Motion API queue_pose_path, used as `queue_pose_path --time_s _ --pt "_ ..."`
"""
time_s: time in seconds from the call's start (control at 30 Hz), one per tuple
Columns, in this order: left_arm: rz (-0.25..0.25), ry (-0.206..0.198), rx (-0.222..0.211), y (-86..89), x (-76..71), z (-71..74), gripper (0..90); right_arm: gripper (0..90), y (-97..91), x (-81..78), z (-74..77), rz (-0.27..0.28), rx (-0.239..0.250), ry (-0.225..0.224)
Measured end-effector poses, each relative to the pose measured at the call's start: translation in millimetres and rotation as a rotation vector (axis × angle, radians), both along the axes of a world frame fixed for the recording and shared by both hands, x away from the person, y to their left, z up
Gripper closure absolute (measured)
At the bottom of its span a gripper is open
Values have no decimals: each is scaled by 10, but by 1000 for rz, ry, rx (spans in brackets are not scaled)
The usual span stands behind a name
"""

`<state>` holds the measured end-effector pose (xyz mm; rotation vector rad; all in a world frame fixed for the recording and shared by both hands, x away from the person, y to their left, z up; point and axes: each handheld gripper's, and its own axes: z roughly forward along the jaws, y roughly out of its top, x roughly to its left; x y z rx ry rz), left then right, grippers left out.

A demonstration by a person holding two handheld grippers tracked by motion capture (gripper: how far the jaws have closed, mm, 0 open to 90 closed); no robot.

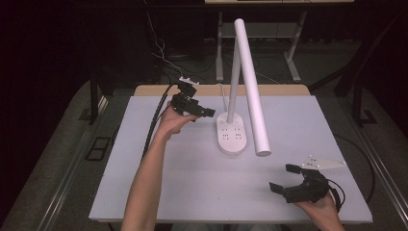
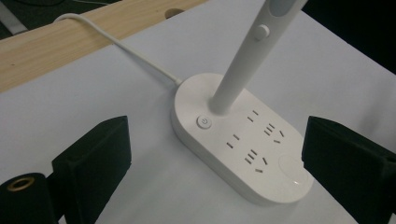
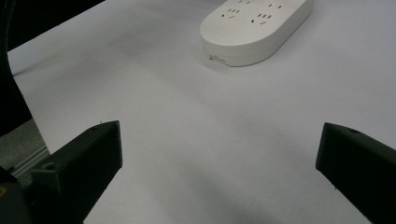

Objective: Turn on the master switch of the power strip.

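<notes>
Even, soft light is falling from above onto the pale grey-white rectangular table sheet (image 1: 192,173), which is reading bright but not blown out in the high view, while the floor and room around it are sinking into near black. The high view is looking slightly soft and grainy. Faint, diffuse shadows are lying under the glossy white oval plastic lamp base with sockets (image 2: 243,140), and a mild sheen is showing on its rim. In both gripper views the near black jaws are appearing blurred and dark, with little surface detail, while the base is staying reasonably sharp. The long white cylindrical lamp head (image 1: 251,86) is giving off no visible glow.
</notes>
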<state>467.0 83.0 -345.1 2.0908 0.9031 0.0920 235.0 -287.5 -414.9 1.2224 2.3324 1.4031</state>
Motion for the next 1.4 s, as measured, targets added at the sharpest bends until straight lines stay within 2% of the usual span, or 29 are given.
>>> queue_pose_path --time_s 0.2,0.43,0.5,0.57,0.63,0.87,0.9,0.97,1.07,1.13,1.17,1.2,1.27,1.3,1.33,1.4 --pt "29 29 -40 -32 67 -107 95 0 -18 -1 1 -5 1 -2" --pt "37 47 -60 -92 117 -220 138 0 -28 -1 1 -4 1 -2" --pt "47 52 -77 -109 129 -253 155 0 -28 1 0 -4 0 -2" --pt "69 52 -114 -133 134 -285 198 0 -25 1 -4 -10 -6 5" --pt "78 46 -124 -142 138 -304 216 0 -26 2 -7 -11 -9 5" --pt "101 38 -163 -177 142 -357 437 0 -33 6 -12 -15 -12 12" --pt "97 39 -164 -181 144 -365 517 0 -30 6 -15 -16 -13 12" --pt "87 41 -169 -199 147 -386 549 0 -30 7 -16 -14 -14 13" --pt "91 53 -176 -240 149 -416 692 0 -32 16 -25 -13 -16 10" --pt "104 64 -180 -270 154 -439 725 0 -32 16 -25 -11 -17 14" --pt "112 70 -184 -281 159 -449 801 0 -28 18 -25 -11 -17 14" --pt "114 77 -184 -287 162 -454 837 0 -26 18 -25 -11 -18 12" --pt "111 78 -181 -306 167 -475 867 0 -22 18 -26 -12 -17 12" --pt "96 71 -162 -304 175 -486 892 0 -21 20 -27 -11 -20 13" --pt "104 74 -168 -328 172 -501 893 0 -20 22 -29 -8 -22 15" --pt "105 80 -155 -357 169 -530 895 0 -19 23 -29 -7 -20 15"
